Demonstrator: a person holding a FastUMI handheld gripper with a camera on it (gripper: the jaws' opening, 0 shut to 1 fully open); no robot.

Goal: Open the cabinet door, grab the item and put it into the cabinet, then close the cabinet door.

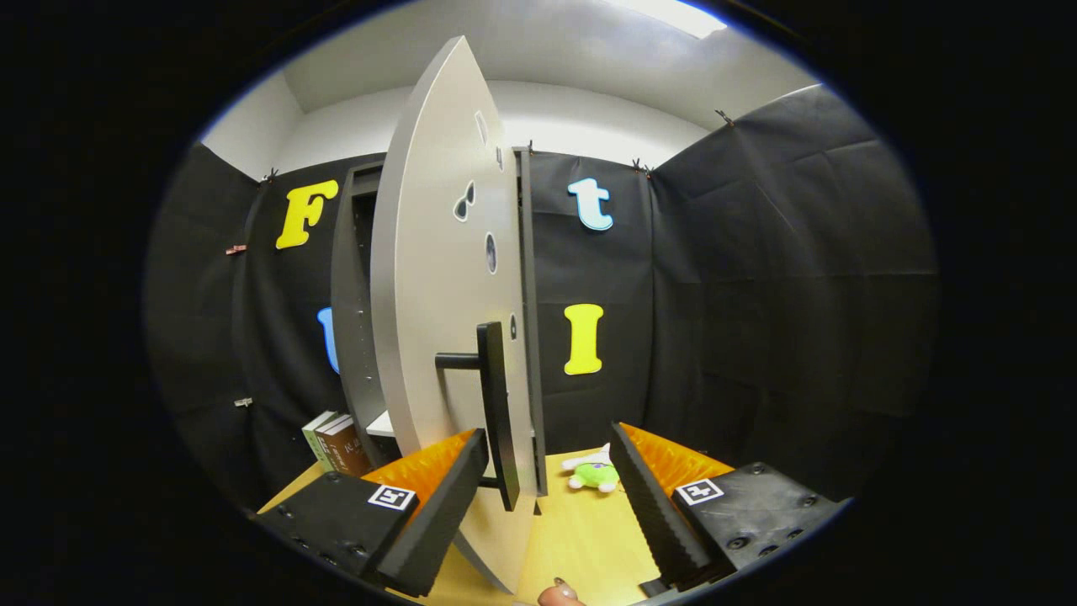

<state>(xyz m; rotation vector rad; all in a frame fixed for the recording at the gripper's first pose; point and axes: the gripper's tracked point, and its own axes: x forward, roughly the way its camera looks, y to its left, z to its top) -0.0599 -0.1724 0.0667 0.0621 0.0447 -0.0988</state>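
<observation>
The door (pixel 446 286) stands partly swung out, its handle (pixel 496 412) between the spread fingers of the gripper (pixel 547 488), ungripped. It should be pushed wider before the toy (pixel 594 475) beyond the handle is fetched.

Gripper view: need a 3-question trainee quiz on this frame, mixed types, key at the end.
1. True or false: the cabinet door is swung open toward the camera.
2. Where does the door handle sit relative to the gripper?
A. Between its open fingers, nearer the left one
B. Clamped by both fingers
C. Far beyond the fingers, by the wall
3. Fill in: the green plush toy lies on the ____ beyond the fingers.

Key:
1. True; its edge faces the camera and the cabinet shows behind it.
2. A
3. table
</observation>
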